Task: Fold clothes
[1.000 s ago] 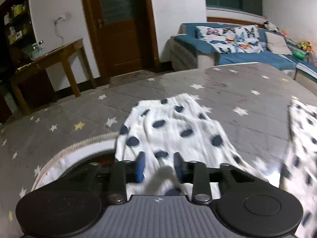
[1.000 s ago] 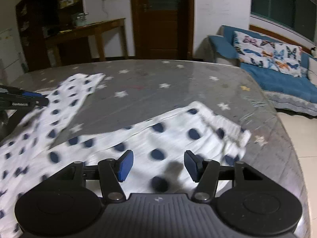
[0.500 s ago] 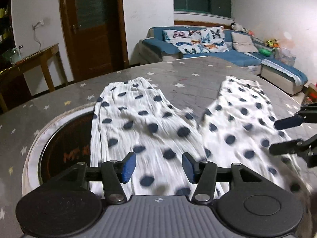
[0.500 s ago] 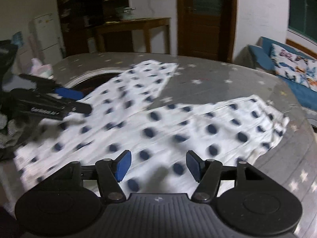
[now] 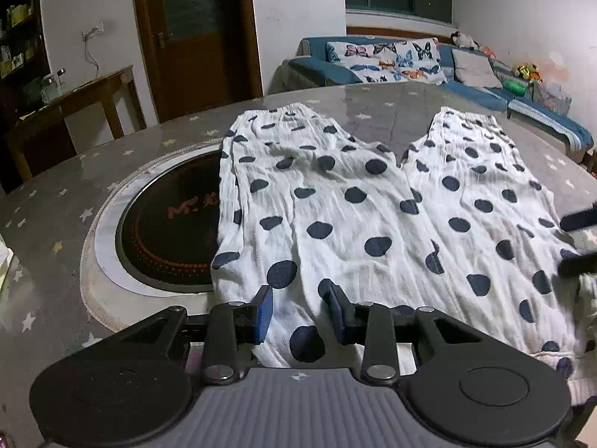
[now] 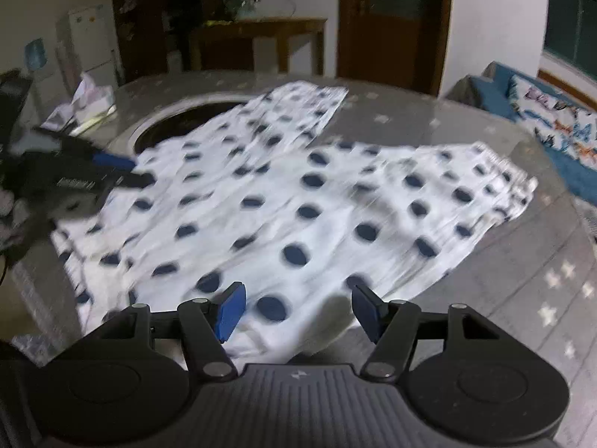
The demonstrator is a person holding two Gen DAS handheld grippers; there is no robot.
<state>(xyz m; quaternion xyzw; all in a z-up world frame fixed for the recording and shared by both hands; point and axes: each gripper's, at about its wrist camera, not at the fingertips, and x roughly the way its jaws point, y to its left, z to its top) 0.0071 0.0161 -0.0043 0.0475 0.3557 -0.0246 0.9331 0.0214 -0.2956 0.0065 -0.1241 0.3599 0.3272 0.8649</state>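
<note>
Two trouser legs (image 5: 335,205) lie spread (white, navy-dotted); both tongs (image 5: 298,311) (image 6: 296,311) gape empty.

Trousers (image 5: 335,205) flat on table (image 5: 56,194), partly over inset cooktop (image 5: 168,224).

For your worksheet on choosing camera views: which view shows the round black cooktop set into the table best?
The left wrist view: the cooktop is sharp, its orange markings visible, partly under the polka-dot trousers. The right wrist view shows only a blurred sliver of it.
</note>
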